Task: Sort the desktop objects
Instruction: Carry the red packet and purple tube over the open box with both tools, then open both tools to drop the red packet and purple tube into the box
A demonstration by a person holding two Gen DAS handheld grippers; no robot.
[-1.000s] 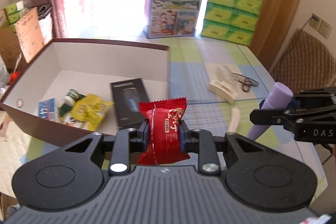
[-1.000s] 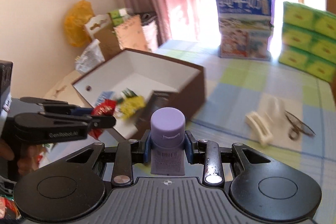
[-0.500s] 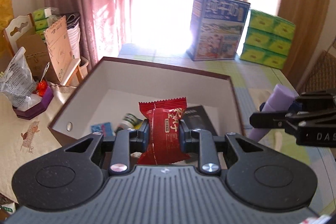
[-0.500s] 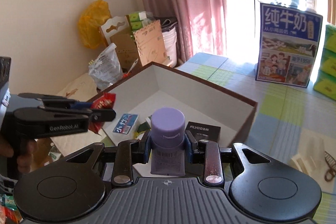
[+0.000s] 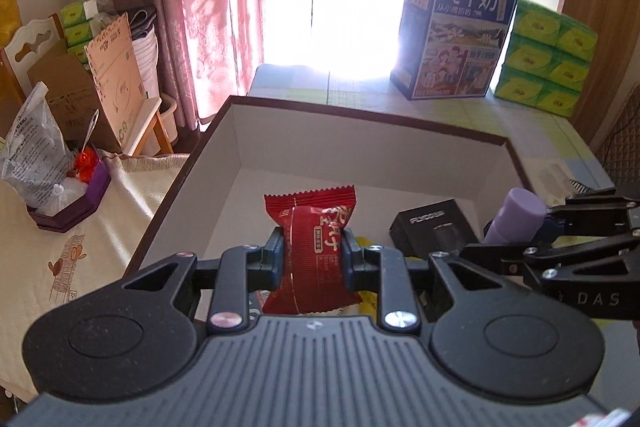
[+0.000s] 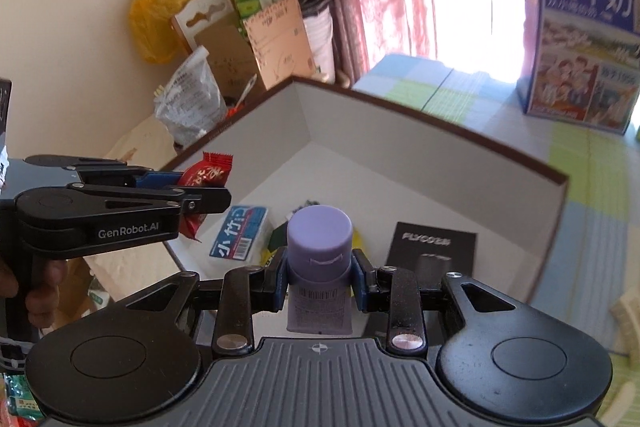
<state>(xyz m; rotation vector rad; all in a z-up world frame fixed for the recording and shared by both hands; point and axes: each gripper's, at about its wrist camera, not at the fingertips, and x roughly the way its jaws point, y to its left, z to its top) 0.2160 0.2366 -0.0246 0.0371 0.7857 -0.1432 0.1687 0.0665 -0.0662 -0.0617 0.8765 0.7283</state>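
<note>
My left gripper (image 5: 312,253) is shut on a red snack packet (image 5: 311,239) and holds it over the near left part of the open brown box (image 5: 360,115). The packet also shows in the right wrist view (image 6: 206,175). My right gripper (image 6: 320,275) is shut on a purple tube (image 6: 320,251), cap forward, above the box's near edge; the tube also shows in the left wrist view (image 5: 516,215). Inside the box lie a black carton (image 6: 434,251), a blue-and-white packet (image 6: 240,233) and a yellow pack, mostly hidden.
A blue milk carton (image 5: 456,35) and green tissue packs (image 5: 548,59) stand at the table's far end. A side table with a plastic bag (image 5: 32,151), a purple tray (image 5: 72,203) and cardboard boxes (image 5: 92,79) is on the left. A white clip (image 6: 628,311) lies right of the box.
Both grippers have moved left and forward over the box, still holding the packet and the tube. The box now fills the middle of both views.
</note>
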